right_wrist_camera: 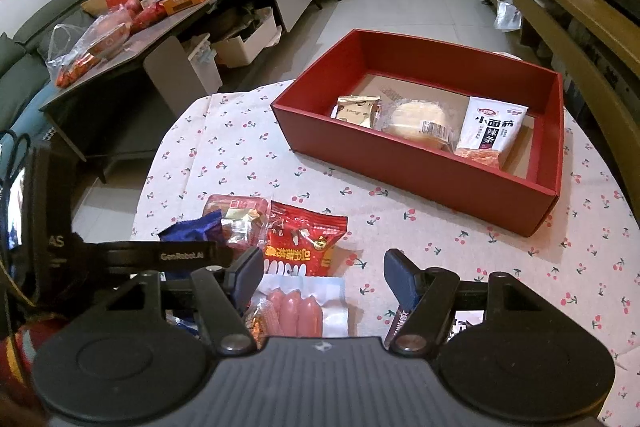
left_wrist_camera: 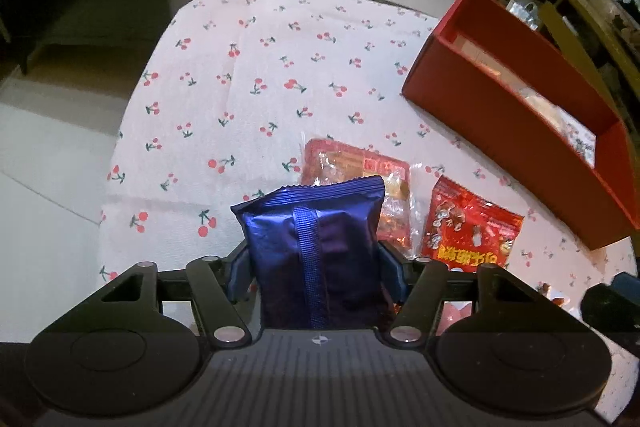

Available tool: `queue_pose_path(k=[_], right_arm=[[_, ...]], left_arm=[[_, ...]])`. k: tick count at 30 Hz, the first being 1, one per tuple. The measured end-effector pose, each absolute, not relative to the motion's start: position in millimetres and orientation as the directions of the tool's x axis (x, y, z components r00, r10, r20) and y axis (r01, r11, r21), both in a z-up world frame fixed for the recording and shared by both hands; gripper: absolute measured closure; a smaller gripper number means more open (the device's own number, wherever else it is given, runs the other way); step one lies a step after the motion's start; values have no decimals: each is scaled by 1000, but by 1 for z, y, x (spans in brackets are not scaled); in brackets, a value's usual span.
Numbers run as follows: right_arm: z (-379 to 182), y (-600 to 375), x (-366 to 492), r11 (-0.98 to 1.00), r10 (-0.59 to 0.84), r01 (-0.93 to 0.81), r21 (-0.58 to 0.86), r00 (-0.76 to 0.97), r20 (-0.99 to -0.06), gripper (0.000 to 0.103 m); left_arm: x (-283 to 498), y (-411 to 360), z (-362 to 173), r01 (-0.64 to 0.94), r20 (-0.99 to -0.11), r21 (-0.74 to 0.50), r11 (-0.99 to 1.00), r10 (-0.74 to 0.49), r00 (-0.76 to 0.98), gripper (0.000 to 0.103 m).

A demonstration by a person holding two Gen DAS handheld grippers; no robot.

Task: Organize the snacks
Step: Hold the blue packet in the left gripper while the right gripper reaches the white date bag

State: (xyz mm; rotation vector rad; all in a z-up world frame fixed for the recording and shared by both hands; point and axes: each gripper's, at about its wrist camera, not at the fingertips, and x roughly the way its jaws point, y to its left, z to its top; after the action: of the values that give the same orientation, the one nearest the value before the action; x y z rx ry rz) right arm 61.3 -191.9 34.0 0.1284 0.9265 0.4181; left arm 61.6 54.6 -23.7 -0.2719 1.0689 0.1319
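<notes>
Snacks lay scattered on our cherry-print desk (right_wrist_camera: 440, 251); our left tongs (left_wrist_camera: 316, 263) were clamped on a blue packet (left_wrist_camera: 320, 251) held above it. Our right tongs (right_wrist_camera: 324, 275) stood apart over a sausage pack (right_wrist_camera: 298, 311), near the red box (right_wrist_camera: 400, 163).

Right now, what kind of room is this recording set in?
Most likely a home living room. A grey sofa runs along the wall behind a low coffee table piled with groceries, and the work surface is a small table under a cherry-print tablecloth holding a red box of snacks.
</notes>
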Motion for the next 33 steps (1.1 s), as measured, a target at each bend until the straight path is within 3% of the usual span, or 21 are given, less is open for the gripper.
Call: queue_pose_path(k=[18,25,30,33], right_arm=[[4,-152,21,899,398,-350,262,406,-823,23],[4,-147,-18,863,486,-318,393,306,-819,23],[-1,-118,-25,884,397,-391,254,343,-851,23],[-5,-110,-24,882,398,-396,256,335,-854,23]], left_arm=[[55,72,-6,-143,-839,-268,953,-158,520,34],[51,83,0,-127,-821,-310,942,-198,535,34],[47,84,3,-104,-811,-328,939,-224,540,34],[47,88,4,-110,-807,-340,934,-230,545,34]])
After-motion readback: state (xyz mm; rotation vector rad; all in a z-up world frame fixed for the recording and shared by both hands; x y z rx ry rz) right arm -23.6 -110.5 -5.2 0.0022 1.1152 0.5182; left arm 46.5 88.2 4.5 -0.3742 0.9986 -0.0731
